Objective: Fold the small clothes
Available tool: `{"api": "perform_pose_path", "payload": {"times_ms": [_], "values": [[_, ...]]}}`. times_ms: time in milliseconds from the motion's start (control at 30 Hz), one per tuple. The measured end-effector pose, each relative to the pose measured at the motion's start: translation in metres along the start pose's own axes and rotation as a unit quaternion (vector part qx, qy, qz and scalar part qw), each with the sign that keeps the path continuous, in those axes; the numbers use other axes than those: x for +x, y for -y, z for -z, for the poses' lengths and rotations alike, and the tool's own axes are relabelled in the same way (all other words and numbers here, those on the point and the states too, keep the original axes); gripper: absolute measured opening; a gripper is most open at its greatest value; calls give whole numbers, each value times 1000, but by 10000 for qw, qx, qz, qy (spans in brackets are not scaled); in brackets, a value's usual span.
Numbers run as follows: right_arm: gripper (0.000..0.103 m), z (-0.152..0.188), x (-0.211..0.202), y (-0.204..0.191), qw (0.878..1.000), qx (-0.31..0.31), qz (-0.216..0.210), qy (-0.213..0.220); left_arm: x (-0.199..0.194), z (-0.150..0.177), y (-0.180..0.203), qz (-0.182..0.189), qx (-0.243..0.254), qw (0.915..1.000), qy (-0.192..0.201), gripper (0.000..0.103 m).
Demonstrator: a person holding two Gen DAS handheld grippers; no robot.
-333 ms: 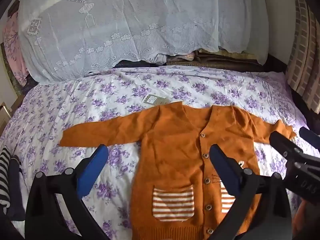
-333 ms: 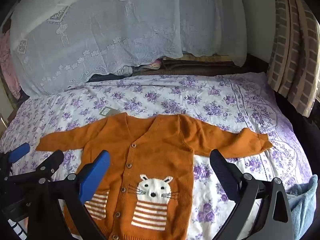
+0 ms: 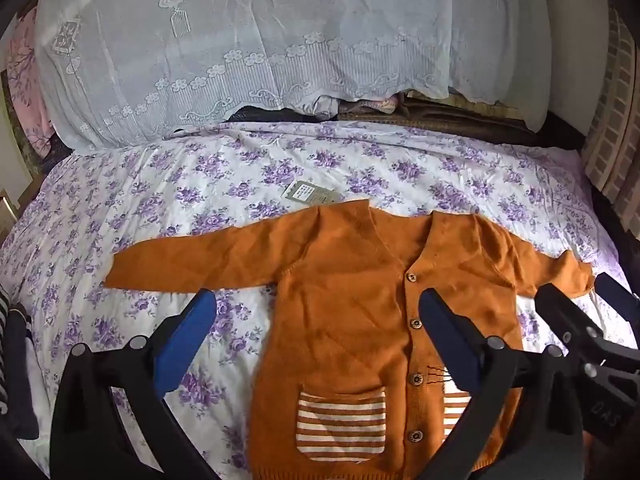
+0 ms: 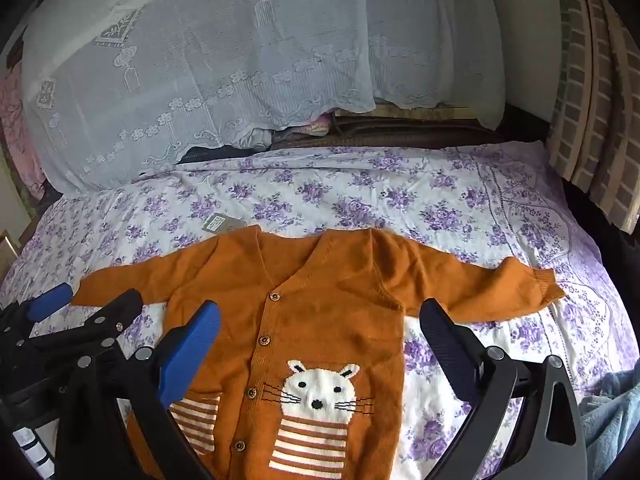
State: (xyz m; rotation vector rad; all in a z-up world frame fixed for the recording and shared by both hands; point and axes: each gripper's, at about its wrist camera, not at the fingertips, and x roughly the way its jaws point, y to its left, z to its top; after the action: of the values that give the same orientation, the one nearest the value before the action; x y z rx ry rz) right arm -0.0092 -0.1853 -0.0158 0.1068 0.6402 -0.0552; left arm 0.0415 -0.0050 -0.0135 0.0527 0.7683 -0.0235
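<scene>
A small orange knit cardigan (image 3: 352, 280) lies flat, face up, on the bed, sleeves spread to both sides. It has buttons down the front, a striped pocket, and a white cat face in the right wrist view (image 4: 320, 312). A paper tag (image 3: 306, 192) lies by its collar. My left gripper (image 3: 318, 336) is open and empty, hovering above the cardigan's left half. My right gripper (image 4: 320, 344) is open and empty above the cardigan's right half. Each gripper shows at the edge of the other's view.
The bed has a white sheet with purple flowers (image 3: 160, 208). A lace-covered pile of bedding (image 3: 240, 48) stands at the back. Striped dark clothes (image 3: 12, 360) lie at the left edge. A blue towel (image 4: 612, 420) lies at the right edge. Brick-pattern curtain (image 4: 592, 100) hangs at right.
Both grippers have shifted slightly; the cardigan appears a little lower and farther right in the left wrist view. The cardigan itself has not moved.
</scene>
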Motion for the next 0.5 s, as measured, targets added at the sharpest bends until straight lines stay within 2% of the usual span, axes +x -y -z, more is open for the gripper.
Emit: {"api": "perform_pose_path", "payload": {"times_ms": [167,233,500], "values": [[100,8,13,4,9998,-14,-144,117,14,4,3,-98,90,9999,-62,98],[100,1,14,6,9997,12,-194,121,21,5,4,-136,117,9998,-105,98],[100,2,18,10,9990,204,-378,142,17,13,-2,-269,45,9996,-44,99]]}}
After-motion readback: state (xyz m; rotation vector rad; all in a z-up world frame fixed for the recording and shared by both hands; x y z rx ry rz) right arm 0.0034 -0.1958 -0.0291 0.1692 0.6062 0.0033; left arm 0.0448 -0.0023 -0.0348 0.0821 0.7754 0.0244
